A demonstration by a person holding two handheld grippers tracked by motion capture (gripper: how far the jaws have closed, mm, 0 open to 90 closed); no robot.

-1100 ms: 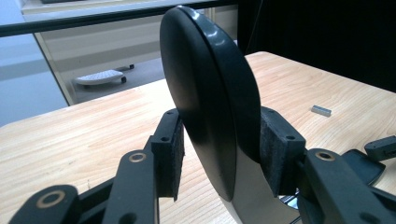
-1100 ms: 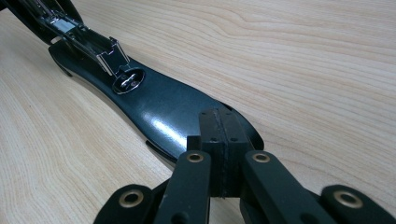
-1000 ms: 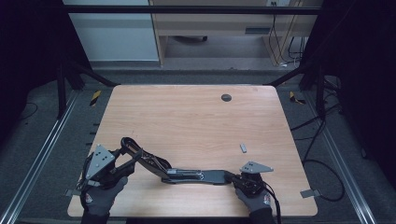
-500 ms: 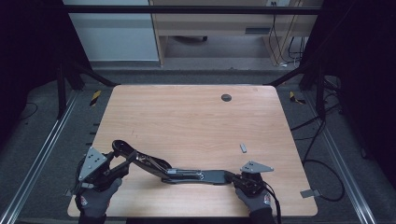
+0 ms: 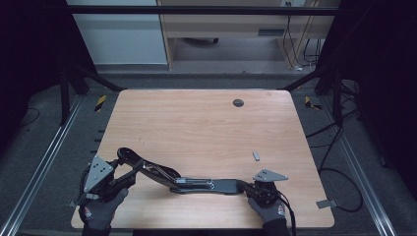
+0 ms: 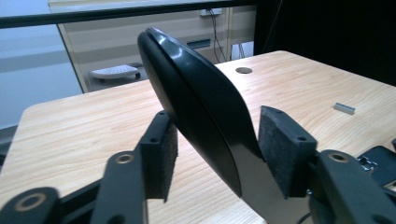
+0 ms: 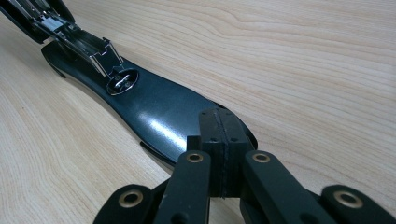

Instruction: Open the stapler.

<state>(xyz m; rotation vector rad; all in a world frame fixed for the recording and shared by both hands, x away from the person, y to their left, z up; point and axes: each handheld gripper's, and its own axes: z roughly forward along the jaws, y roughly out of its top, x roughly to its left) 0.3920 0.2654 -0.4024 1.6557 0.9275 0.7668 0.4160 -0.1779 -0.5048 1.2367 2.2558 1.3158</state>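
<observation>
A long black stapler [image 5: 216, 186] lies swung wide apart on the wooden table [image 5: 206, 128] near its front edge. Its base [image 7: 159, 107] lies flat, and the metal staple channel [image 7: 70, 35] rises from the base's far end. My left gripper [image 5: 125, 169] sits at the stapler's left end. Its jaws have just been opening, and the raised black top cover [image 6: 196, 102] stands loosely between the pads [image 6: 161, 154]. My right gripper [image 7: 219, 135] is shut with nothing between its pads, its tip resting on the rounded right end of the base.
A small grey strip of staples [image 5: 256, 156] lies to the right of the table's middle, beyond the stapler. A dark round cable hole [image 5: 238, 103] sits near the far edge. Metal rails and cables run along the floor on both sides.
My left gripper has drawn a little left and toward the front edge, and the stapler's raised cover end has swung with it. The right gripper and the base have stayed put.
</observation>
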